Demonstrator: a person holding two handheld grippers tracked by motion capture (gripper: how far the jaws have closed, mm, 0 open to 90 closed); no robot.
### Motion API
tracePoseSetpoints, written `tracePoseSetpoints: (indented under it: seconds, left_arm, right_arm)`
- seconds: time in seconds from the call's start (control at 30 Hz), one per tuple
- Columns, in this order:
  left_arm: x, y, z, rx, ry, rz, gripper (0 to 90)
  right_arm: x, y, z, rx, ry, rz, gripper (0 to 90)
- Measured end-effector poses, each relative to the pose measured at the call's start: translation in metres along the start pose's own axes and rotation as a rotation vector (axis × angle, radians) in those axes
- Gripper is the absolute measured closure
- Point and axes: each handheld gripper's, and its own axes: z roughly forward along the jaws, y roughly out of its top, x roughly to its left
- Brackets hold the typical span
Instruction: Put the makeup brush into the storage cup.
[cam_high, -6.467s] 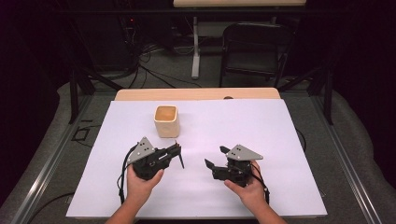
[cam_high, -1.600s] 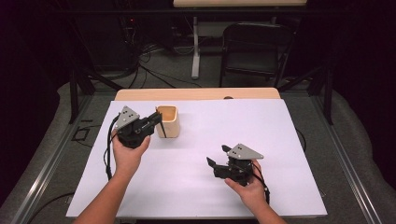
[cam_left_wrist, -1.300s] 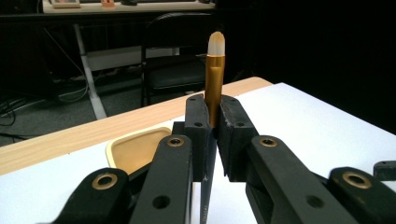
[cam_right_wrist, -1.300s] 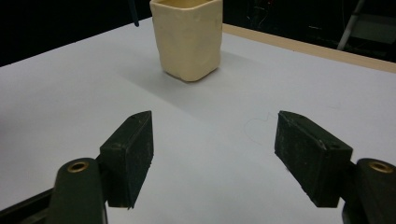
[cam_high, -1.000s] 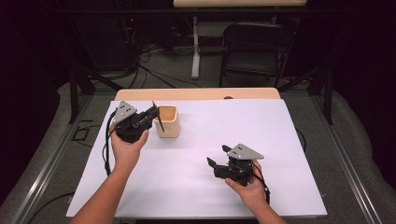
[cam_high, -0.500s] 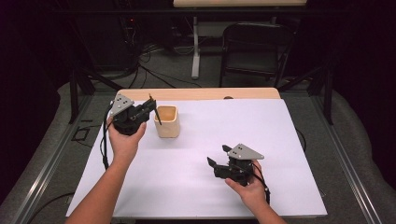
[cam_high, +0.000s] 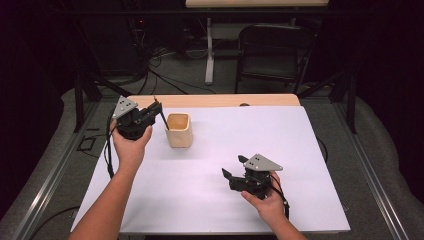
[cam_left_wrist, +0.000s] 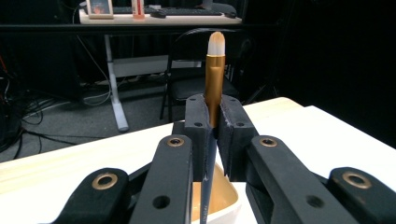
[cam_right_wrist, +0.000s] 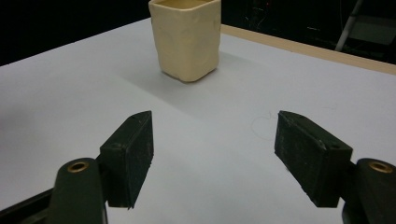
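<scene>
At ten o'clock on the worktop (cam_high: 310, 150), your left gripper (cam_high: 156, 108) clamps one gold-ferruled brush (cam_left_wrist: 214, 79) above one cream cup (cam_high: 179, 129); the handle's print is unreadable. Your right gripper (cam_high: 233, 168), at five o'clock, gapes empty.

The left tool (cam_high: 152, 111) is lifted on a stretched forearm, its jaws pressed together on a thin brush (cam_left_wrist: 215, 74). The right tool (cam_high: 232, 172) stays low, jaws wide apart, holding nothing.
</scene>
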Motion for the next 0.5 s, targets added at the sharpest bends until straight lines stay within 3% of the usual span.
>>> tracePoseSetpoints:
  seconds: [0.5]
  left_arm:
    - [-0.0009, 0.0074, 0.0056, -0.001, 0.003, 0.012, 82.6]
  right_arm:
    - [-0.0004, 0.0001, 0.0000, -0.002, -0.001, -0.001, 28.0]
